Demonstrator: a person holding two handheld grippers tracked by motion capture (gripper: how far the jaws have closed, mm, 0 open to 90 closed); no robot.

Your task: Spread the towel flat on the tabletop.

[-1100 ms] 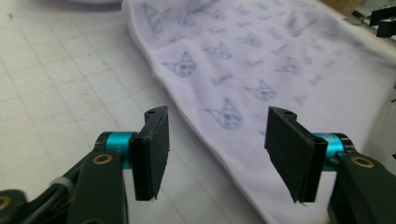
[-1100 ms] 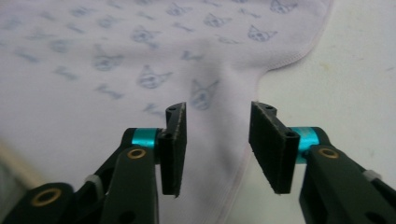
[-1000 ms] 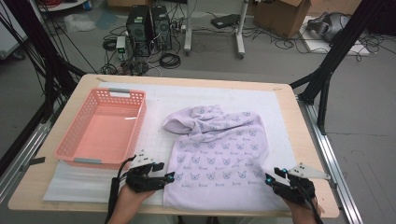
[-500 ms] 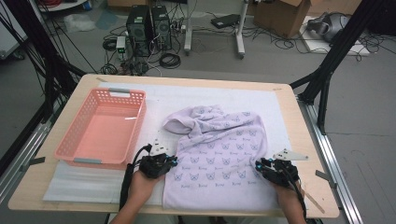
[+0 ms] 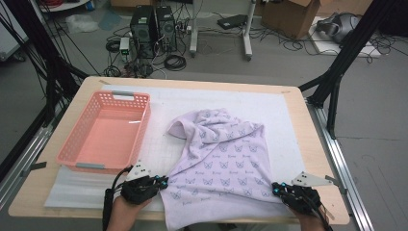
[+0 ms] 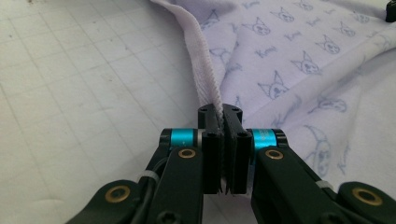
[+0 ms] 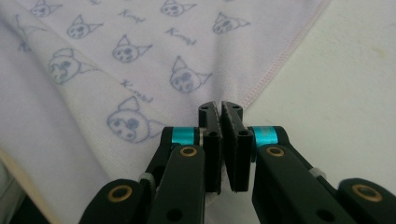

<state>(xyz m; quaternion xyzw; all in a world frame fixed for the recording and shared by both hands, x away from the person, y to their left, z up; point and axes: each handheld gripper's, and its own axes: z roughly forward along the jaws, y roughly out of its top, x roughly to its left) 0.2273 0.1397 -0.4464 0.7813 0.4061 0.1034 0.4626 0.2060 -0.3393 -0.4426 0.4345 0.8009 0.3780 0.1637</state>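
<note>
A lavender garment [image 5: 221, 154] printed with small cat faces lies spread on the white mat [image 5: 269, 110], its near hem reaching over the table's front edge. My left gripper [image 5: 162, 182] is at its near left corner. In the left gripper view the gripper [image 6: 219, 112] is shut on a ribbed white edge band [image 6: 201, 70] of the garment [image 6: 299, 56]. My right gripper [image 5: 275, 188] is at the near right corner; its jaws have just been closing and it [image 7: 219, 108] is shut on the stitched edge of the cloth [image 7: 140, 60].
A pink slotted basket [image 5: 139, 130] stands empty on the left of the table [image 5: 38, 192]. Black frame posts flank both sides. Computers, cables and a cardboard box sit on the floor beyond the far edge.
Both grippers moved in to the garment's near corners, shut on the cloth, then drew back toward the person. The near hem has slid forward over the table's front edge.
</note>
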